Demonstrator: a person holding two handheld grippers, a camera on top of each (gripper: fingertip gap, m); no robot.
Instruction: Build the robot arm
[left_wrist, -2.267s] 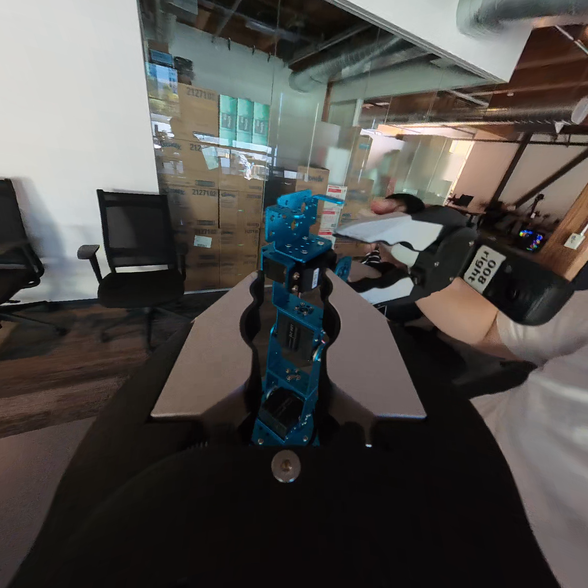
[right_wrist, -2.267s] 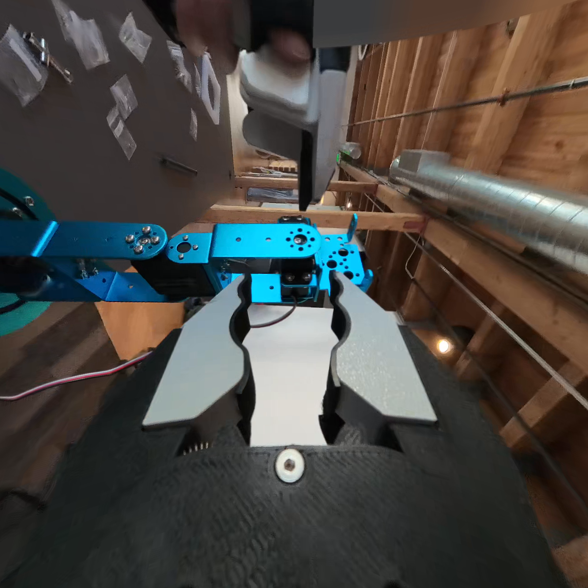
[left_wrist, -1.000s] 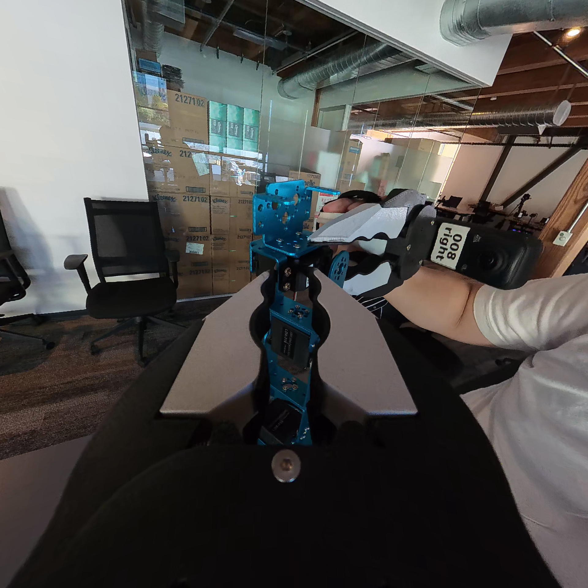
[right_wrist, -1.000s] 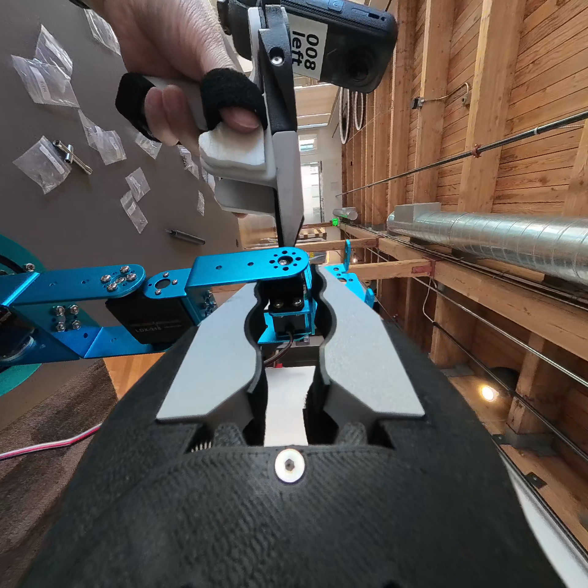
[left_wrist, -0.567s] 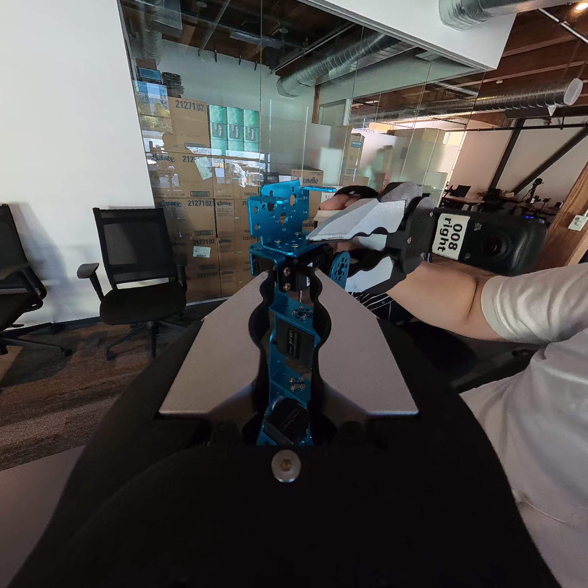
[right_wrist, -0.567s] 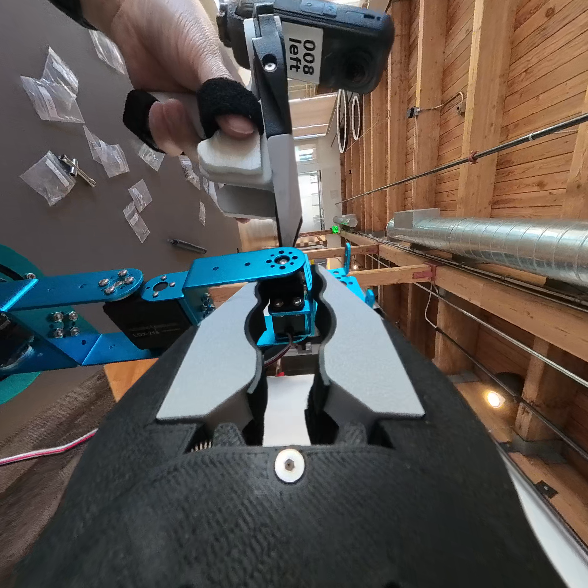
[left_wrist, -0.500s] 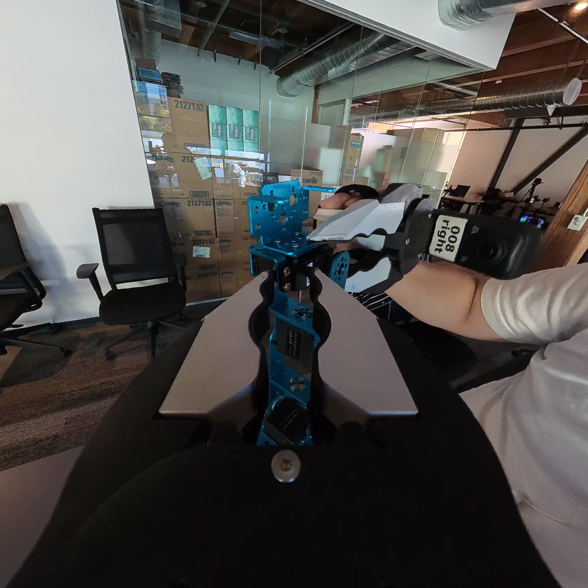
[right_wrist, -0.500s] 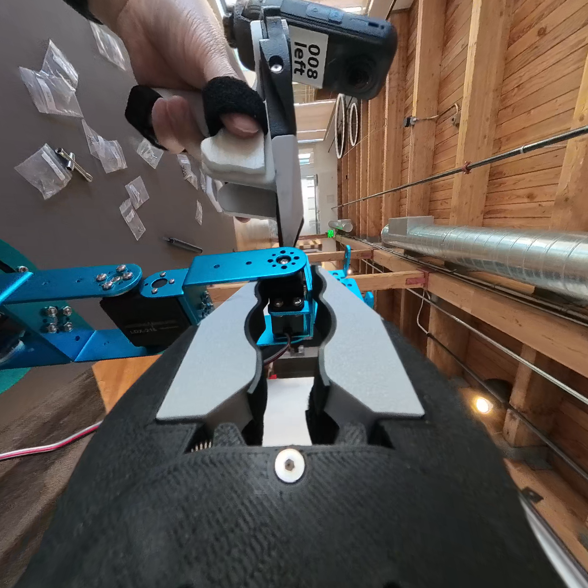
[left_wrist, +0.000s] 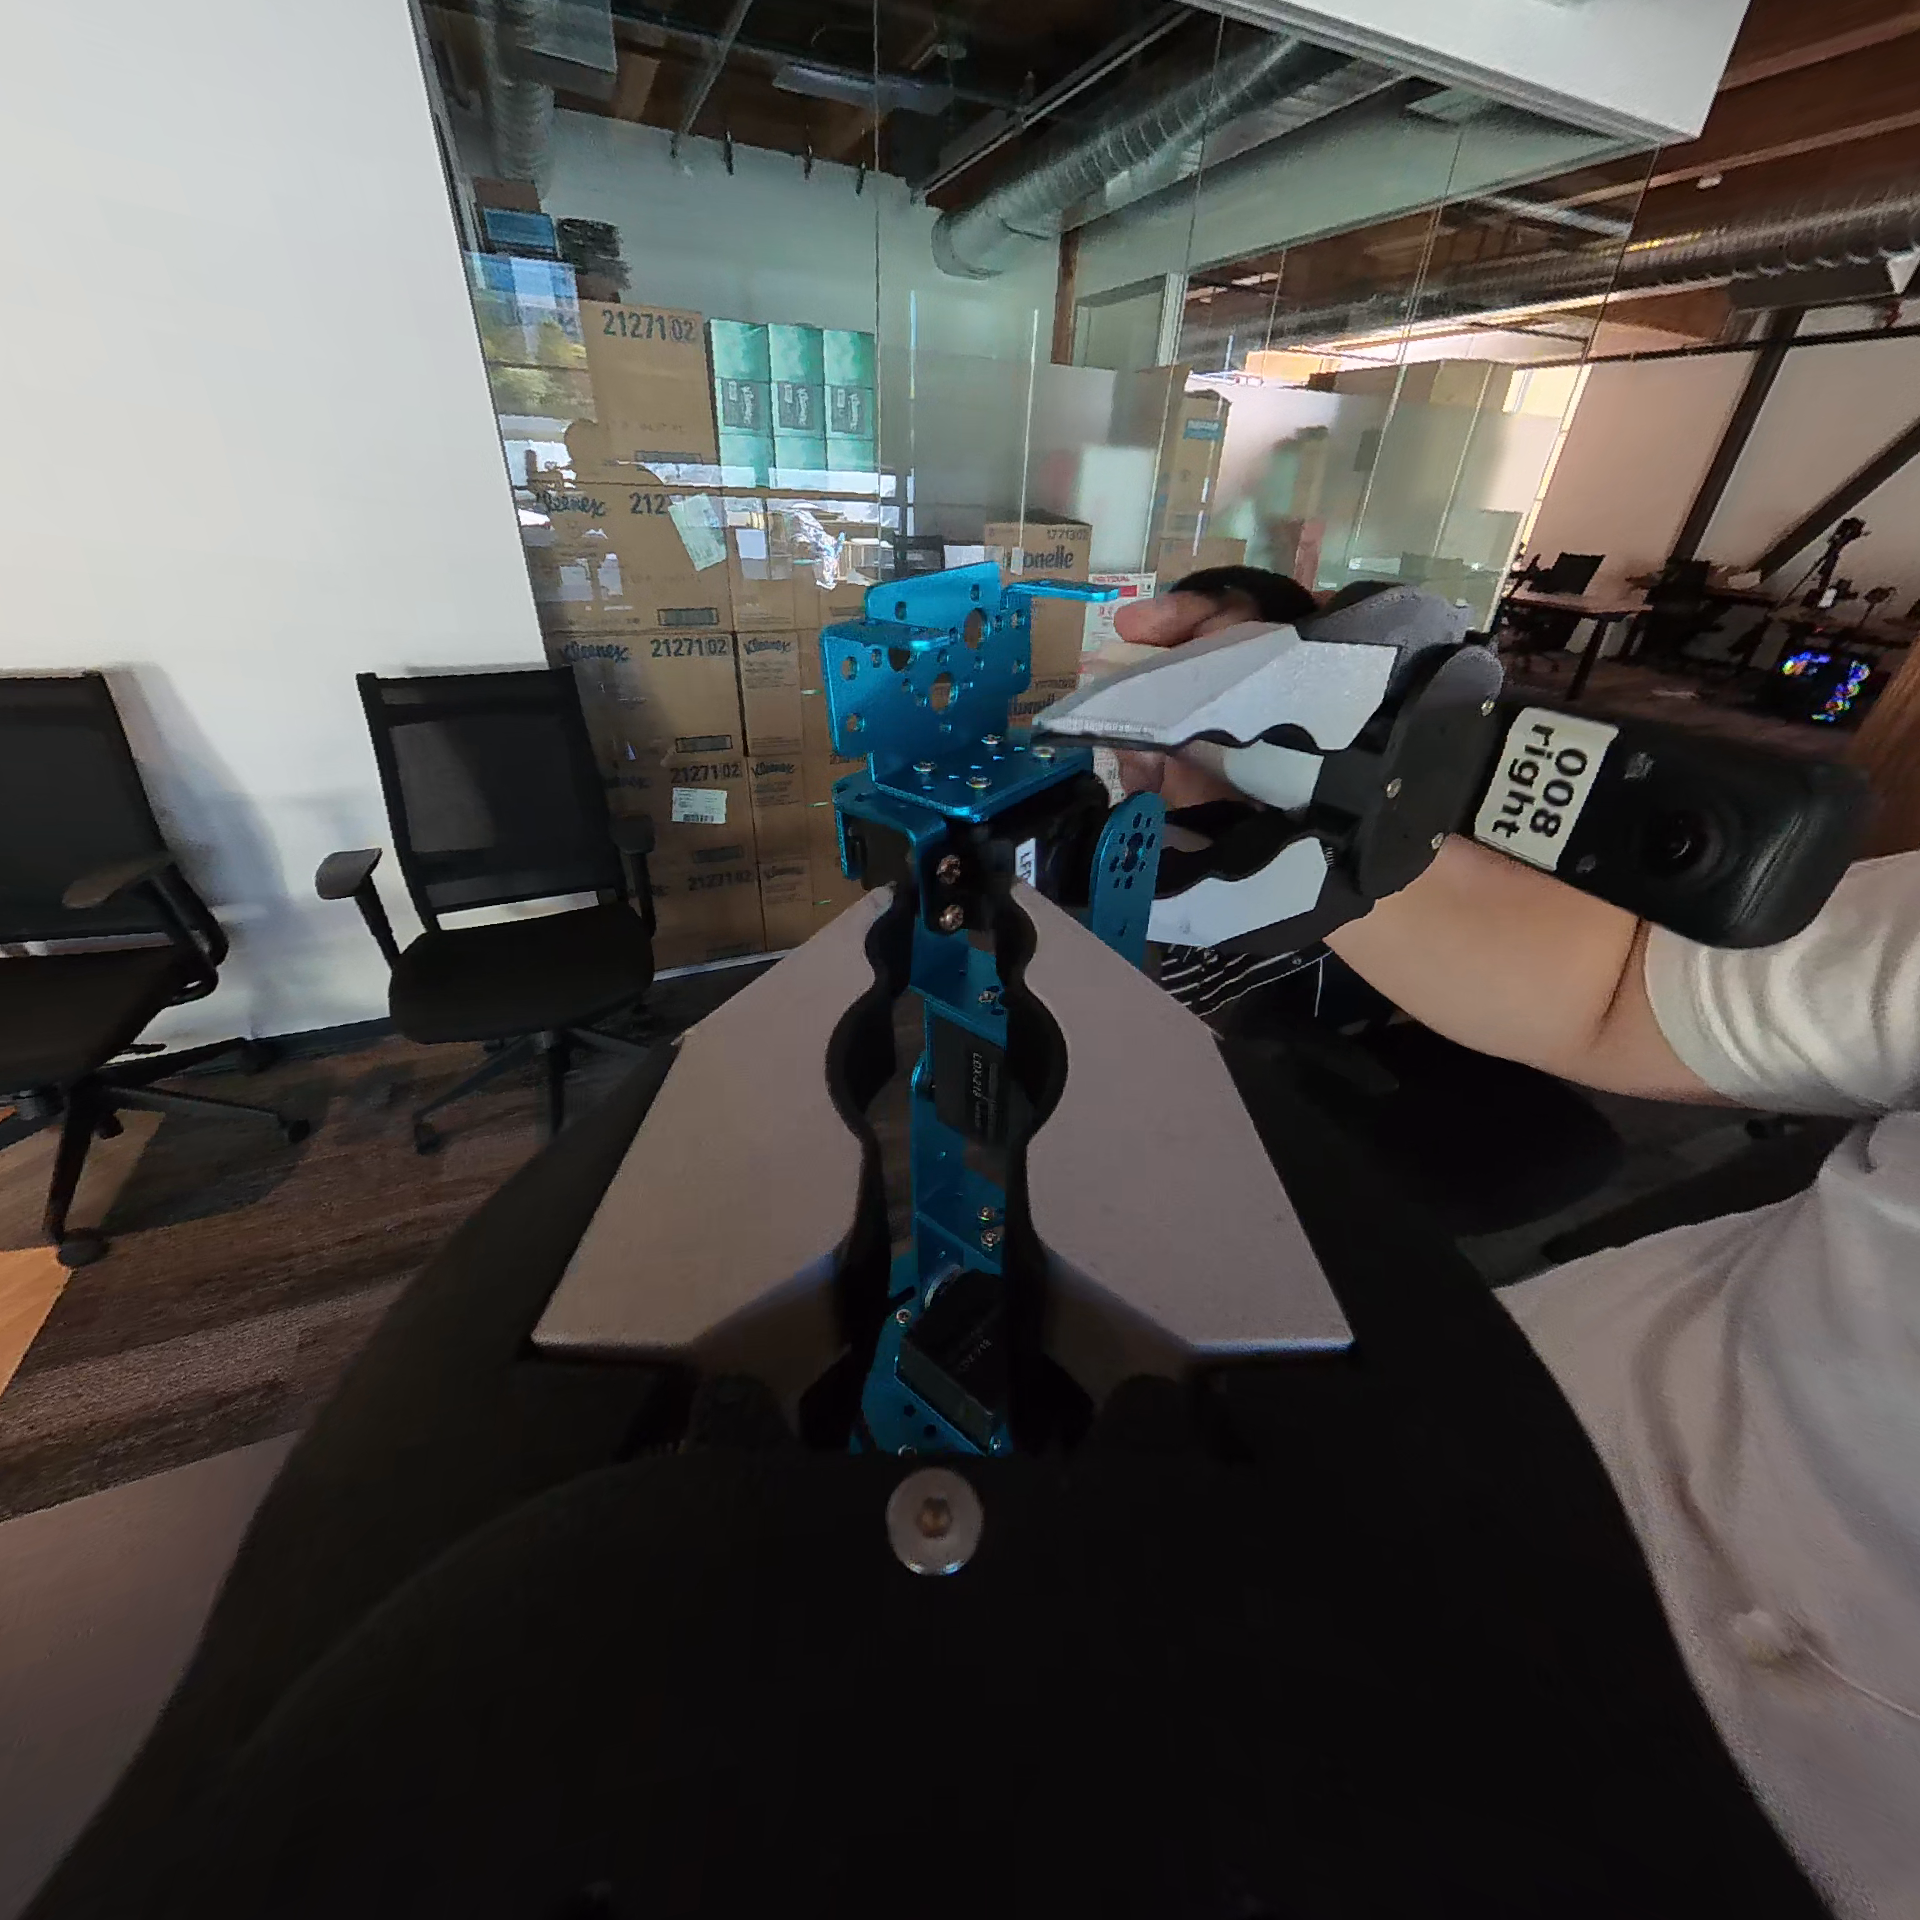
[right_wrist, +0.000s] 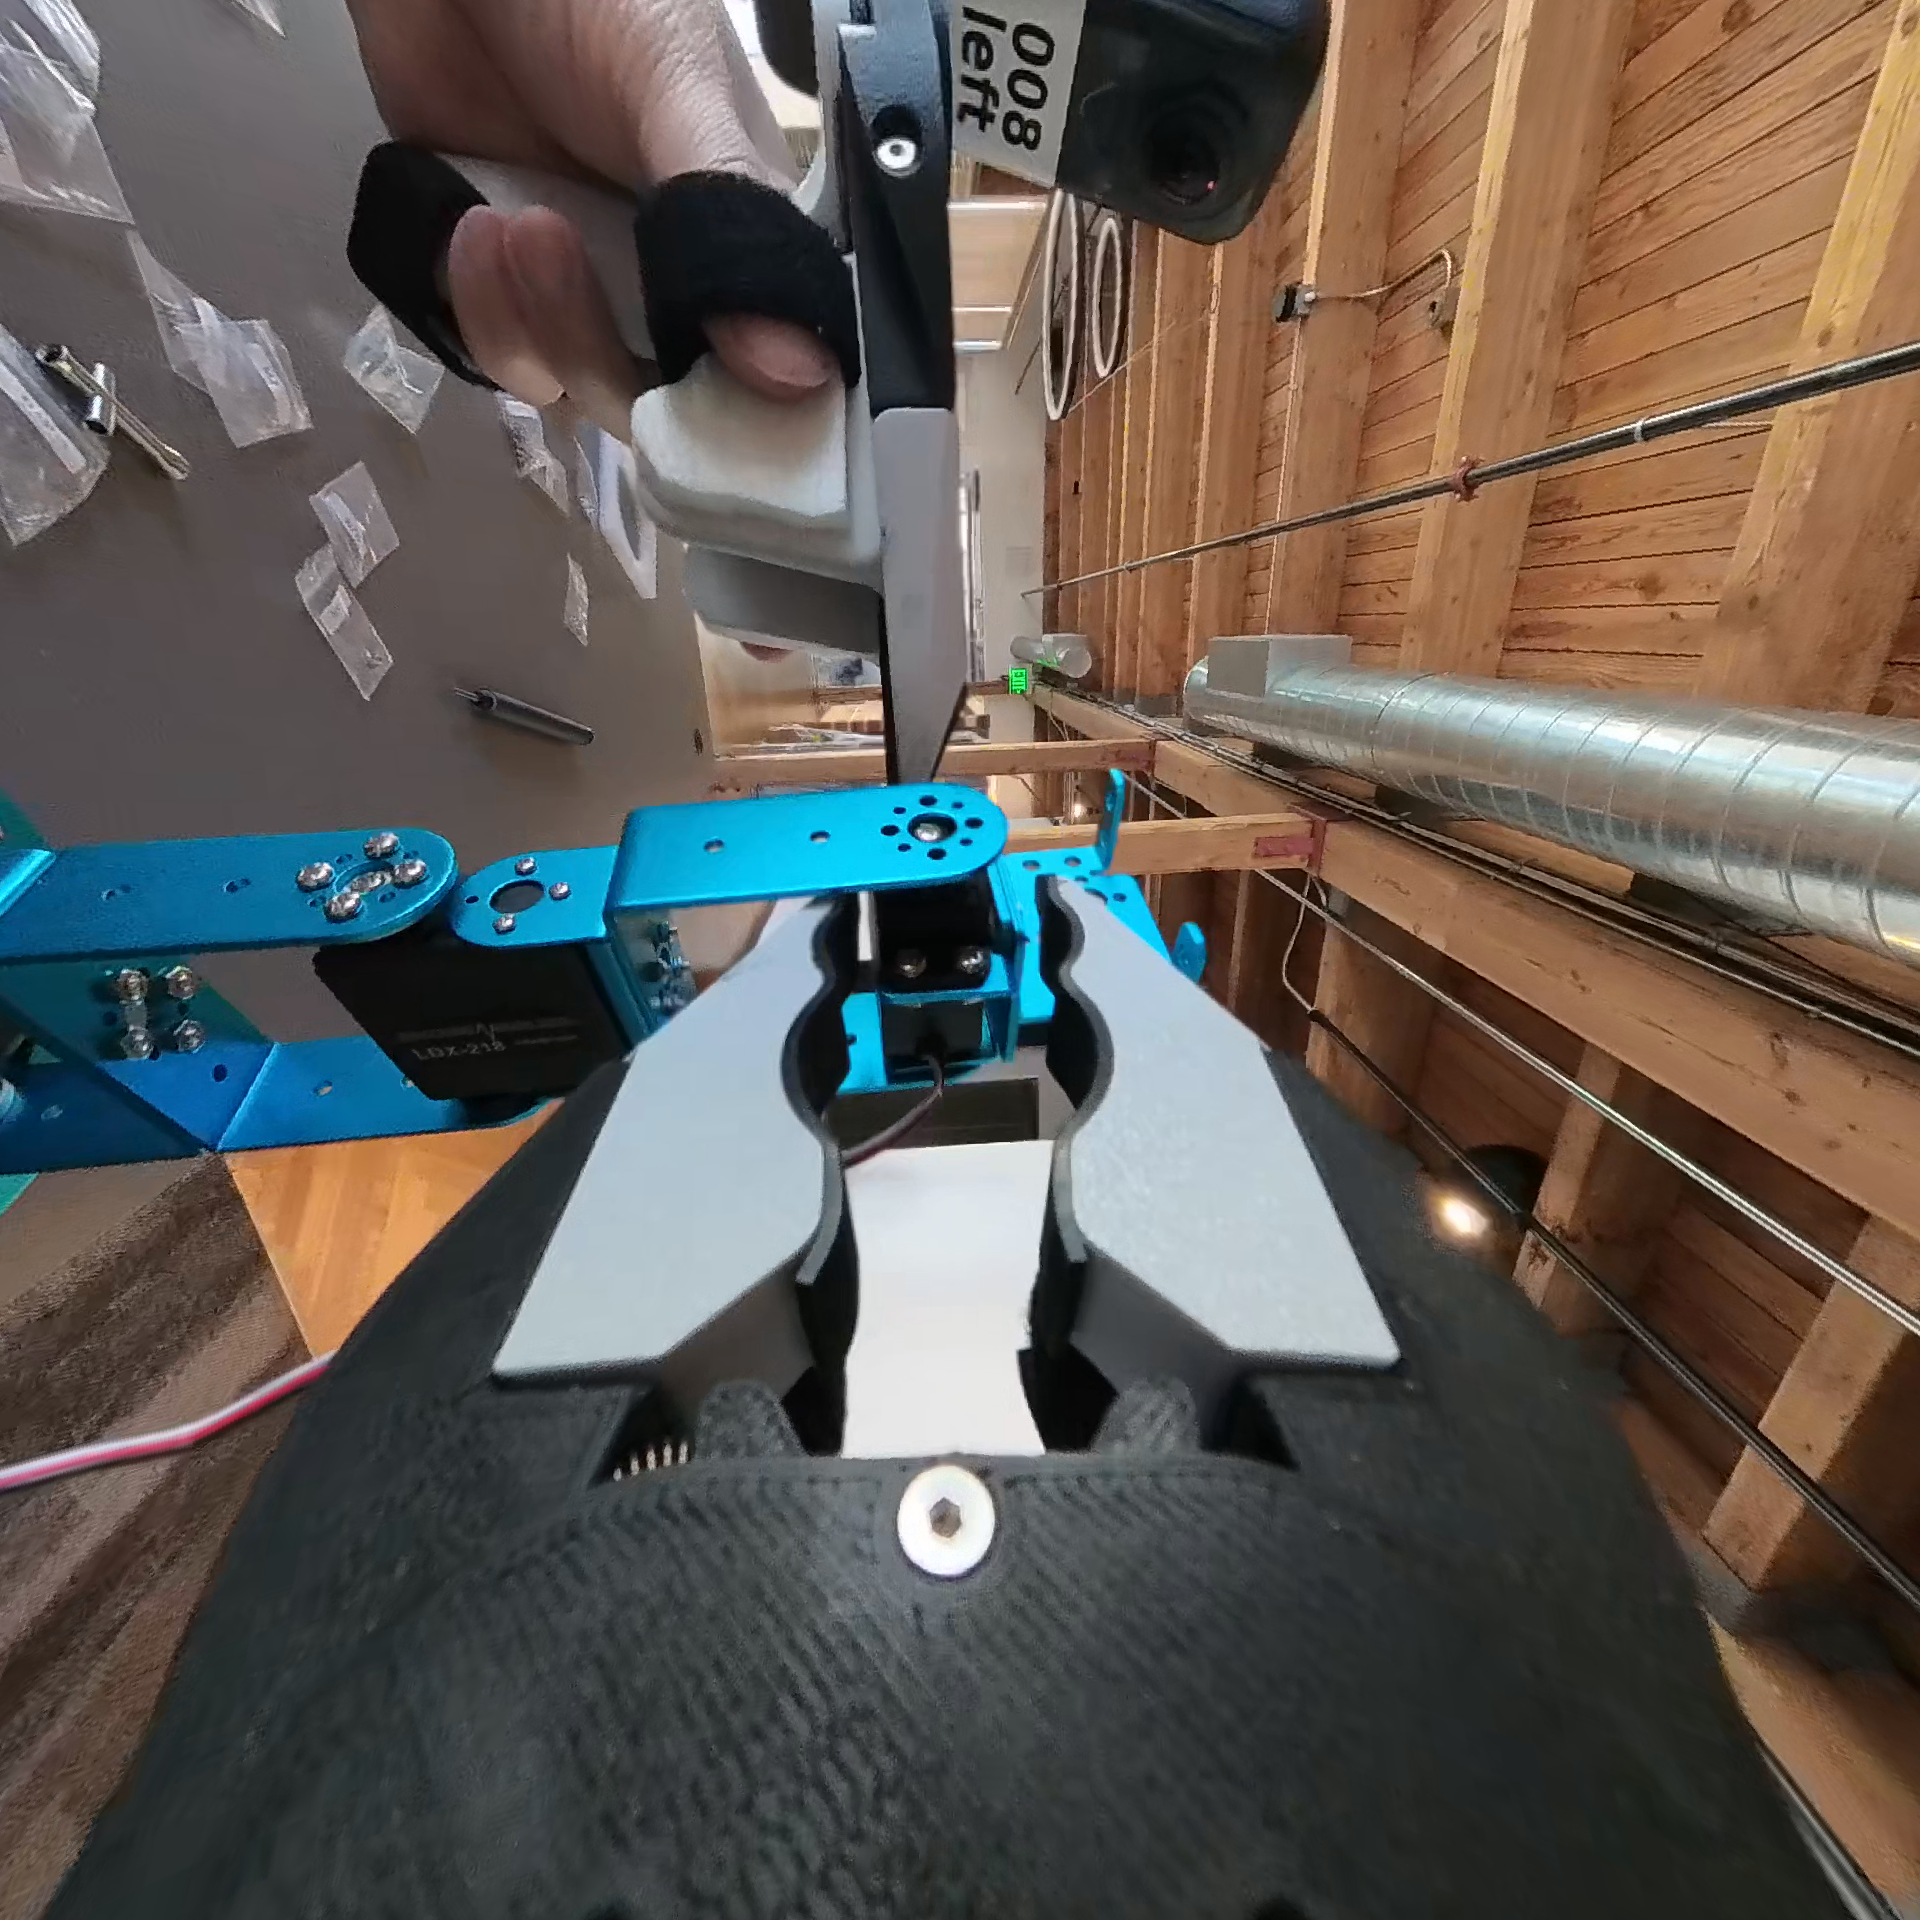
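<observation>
- The grey table (right_wrist: 208, 675) filled the left of the right wrist view. Stacked cardboard boxes (left_wrist: 665, 582) stood behind a glass wall, with a black office chair (left_wrist: 499, 831) in front of them.
- The blue robot arm (left_wrist: 940, 727), made of anodised brackets and black servos, stood up from near the table into the air between both tools. Its perforated end bracket was at the top.
- The left gripper (left_wrist: 961, 904) was clenched on the arm's upper link, with the blue metal pinched between its tips. That hold looked the same as in all the earlier views.
- The right gripper (right_wrist: 940, 914) came in from the side and straddled the small servo block at the arm's end joint. About two seconds earlier its jaws had been wide and short of that block. By a second ago they had closed around it.
- Now the gap at the finger roots looked slightly wider than half a second before. I could not tell whether the fingers still pinched the block or had just let go.
- A person's hand (right_wrist: 582, 156) squeezed the left tool's trigger.
- A red-and-white cable (right_wrist: 156, 1444) trailed away below the arm.
- Small clear plastic bags (right_wrist: 353, 530) and a dark metal pin (right_wrist: 525, 717) lay scattered on the table, well apart from both tools.
</observation>
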